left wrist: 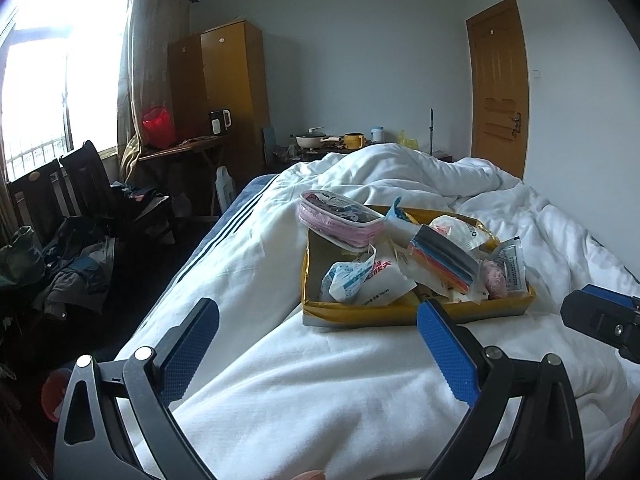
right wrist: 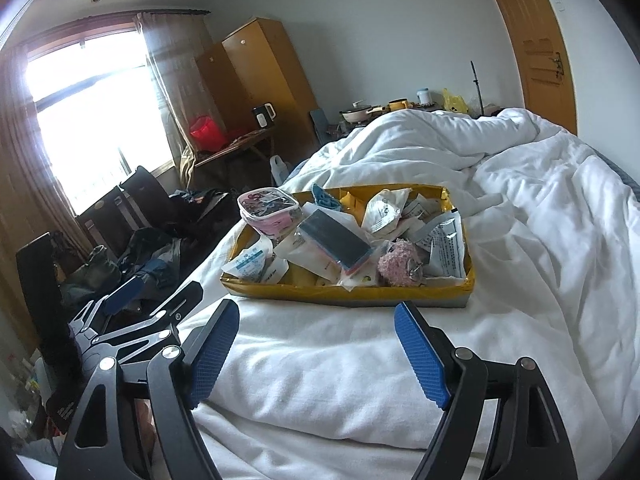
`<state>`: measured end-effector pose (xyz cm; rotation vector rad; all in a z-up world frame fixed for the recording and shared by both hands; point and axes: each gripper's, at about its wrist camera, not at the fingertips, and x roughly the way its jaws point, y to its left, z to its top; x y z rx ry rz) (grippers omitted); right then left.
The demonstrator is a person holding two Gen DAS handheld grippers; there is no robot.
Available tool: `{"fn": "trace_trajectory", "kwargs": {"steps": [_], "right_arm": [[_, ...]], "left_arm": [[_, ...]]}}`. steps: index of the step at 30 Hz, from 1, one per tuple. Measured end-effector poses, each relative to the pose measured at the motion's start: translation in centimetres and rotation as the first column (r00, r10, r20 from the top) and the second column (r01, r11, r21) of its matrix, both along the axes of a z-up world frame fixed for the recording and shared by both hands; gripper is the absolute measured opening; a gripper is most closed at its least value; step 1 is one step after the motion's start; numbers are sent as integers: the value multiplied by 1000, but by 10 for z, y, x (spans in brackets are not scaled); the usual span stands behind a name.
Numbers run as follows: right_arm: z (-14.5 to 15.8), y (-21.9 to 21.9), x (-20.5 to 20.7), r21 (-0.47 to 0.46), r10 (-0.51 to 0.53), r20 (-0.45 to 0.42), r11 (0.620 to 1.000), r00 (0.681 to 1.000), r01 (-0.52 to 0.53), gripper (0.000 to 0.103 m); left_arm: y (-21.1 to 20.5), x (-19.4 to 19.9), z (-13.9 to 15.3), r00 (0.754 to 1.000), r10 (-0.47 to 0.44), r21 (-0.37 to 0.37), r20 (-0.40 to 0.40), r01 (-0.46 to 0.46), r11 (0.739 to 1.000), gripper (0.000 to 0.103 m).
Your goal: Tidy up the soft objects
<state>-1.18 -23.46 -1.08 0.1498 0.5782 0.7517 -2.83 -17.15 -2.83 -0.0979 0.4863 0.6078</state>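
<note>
Both claws stand wide and empty: your left gripper (left wrist: 318, 346) and right gripper (right wrist: 316, 350) hover over the white duvet (right wrist: 320, 380). At twelve o'clock sits the yellow tray (right wrist: 344, 294), heaped with packets. Start with the pink fluffy ball (right wrist: 398, 266) at its near edge, and pinch gently, since it will squash.

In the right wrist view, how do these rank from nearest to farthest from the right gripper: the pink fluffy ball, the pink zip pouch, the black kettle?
From the right gripper, open over the white bedding:
1. Pink fluffy ball, near front edge of the yellow tray, slightly right.
2. Pink zip pouch, at the tray's far left corner.
3. Black kettle, on the table by the wardrobe, far back left.
</note>
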Motion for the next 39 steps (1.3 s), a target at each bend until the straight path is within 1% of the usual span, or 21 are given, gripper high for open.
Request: {"fn": "trace_trajectory", "kwargs": {"steps": [2, 4, 9, 12, 19, 32, 39], "right_arm": [[1, 0, 0, -4, -9, 0, 1000, 1000, 9, 84], [2, 2, 0, -26, -27, 7, 999, 1000, 27, 84], [8, 3, -5, -79, -92, 61, 992, 994, 97, 84], [9, 1, -5, -96, -118, 73, 987, 990, 125, 84], [9, -2, -2, -102, -131, 76, 985, 988, 139, 84], [10, -4, -10, -112, -156, 113, 979, 981, 169, 84], [9, -6, -10, -113, -159, 107, 979, 981, 171, 84]], "left_arm": [[1, 0, 0, 1000, 0, -7, -2, 0, 1000, 99], [2, 1, 1, 1000, -1, -16, -4, 1, 1000, 99], [4, 3, 1, 1000, -2, -33, -13, 2, 999, 100], [2, 4, 1, 1000, -5, -29, -13, 4, 1000, 100], [0, 5, 0, 1000, -7, -26, -14, 7, 1000, 100], [0, 6, 0, 1000, -8, -24, -15, 8, 1000, 100], [-1, 6, 1, 1000, -7, -24, -14, 7, 1000, 100]]}}
